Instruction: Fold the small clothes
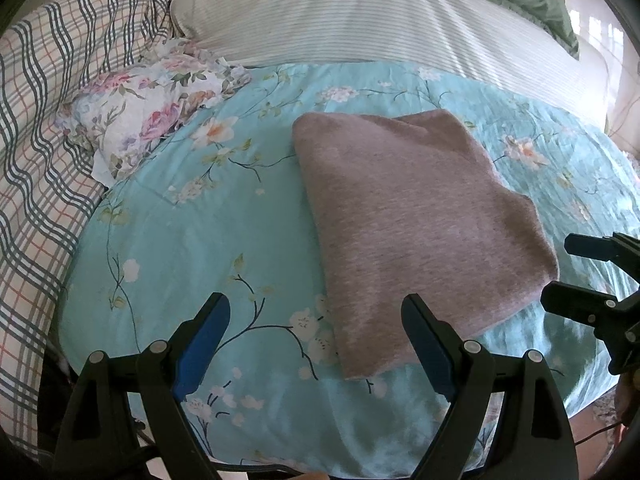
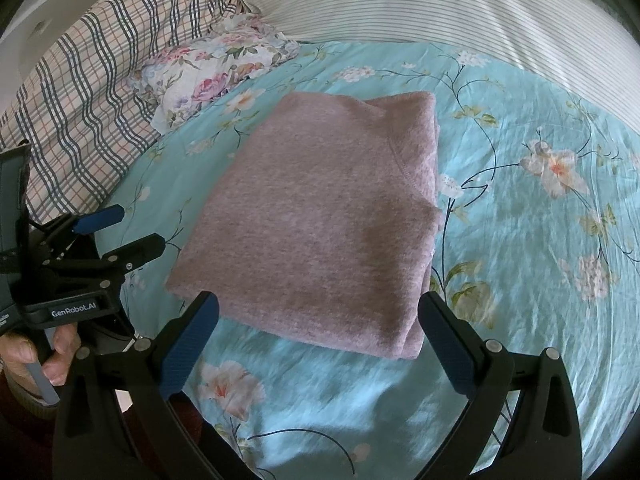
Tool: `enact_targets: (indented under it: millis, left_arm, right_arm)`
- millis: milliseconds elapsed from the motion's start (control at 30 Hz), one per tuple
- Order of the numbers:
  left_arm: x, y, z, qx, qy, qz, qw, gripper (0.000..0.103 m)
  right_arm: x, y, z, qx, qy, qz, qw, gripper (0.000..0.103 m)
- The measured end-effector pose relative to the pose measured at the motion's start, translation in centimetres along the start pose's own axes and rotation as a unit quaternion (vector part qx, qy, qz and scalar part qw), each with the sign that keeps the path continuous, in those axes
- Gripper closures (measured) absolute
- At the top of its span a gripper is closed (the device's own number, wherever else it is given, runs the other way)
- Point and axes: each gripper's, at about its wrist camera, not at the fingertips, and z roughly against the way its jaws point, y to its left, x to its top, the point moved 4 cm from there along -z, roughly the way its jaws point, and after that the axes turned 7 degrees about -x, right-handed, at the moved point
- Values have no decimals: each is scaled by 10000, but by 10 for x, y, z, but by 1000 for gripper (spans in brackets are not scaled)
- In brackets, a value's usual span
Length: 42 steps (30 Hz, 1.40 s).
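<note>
A folded mauve garment [image 2: 316, 216] is lying flat on the turquoise floral sheet [image 2: 532, 248], and everything here is placed relative to it. It is folded into a rough rectangle, with a curved seam showing near its far right corner in the right wrist view (possibly a sleeve seam, though the knit is too soft-focused to be sure).

The left gripper [image 1: 316, 344] is hovering over the garment's near left corner, its blue-padded fingers standing wide apart and gripping nothing; one finger is sitting over bare sheet to the garment's left, the other over the cloth's near edge. The right gripper [image 2: 320, 336] is hanging above the garment's near edge, its jaws likewise spread wide and empty, with the cloth's edge lying between them and slightly beyond.

In the right wrist view the left gripper is showing just left of the garment, held by a hand [image 2: 44, 354] below it.

Beyond the garment's far left corner a crumpled rose-print cloth [image 1: 148, 120] is resting on the sheet. Farther left of the garment a plaid quilt [image 1: 44, 148] is bunching up, and behind the garment a striped pillow [image 1: 360, 16] is lying across the bed.
</note>
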Motion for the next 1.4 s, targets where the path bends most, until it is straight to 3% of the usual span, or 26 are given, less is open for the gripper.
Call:
enact_targets:
  millis: [1400]
  left_arm:
    - [-4,-13,23,-112,-214,-147,9996,15]
  right_arm:
    - [-5,-11,27,23,-169,14,9999,3]
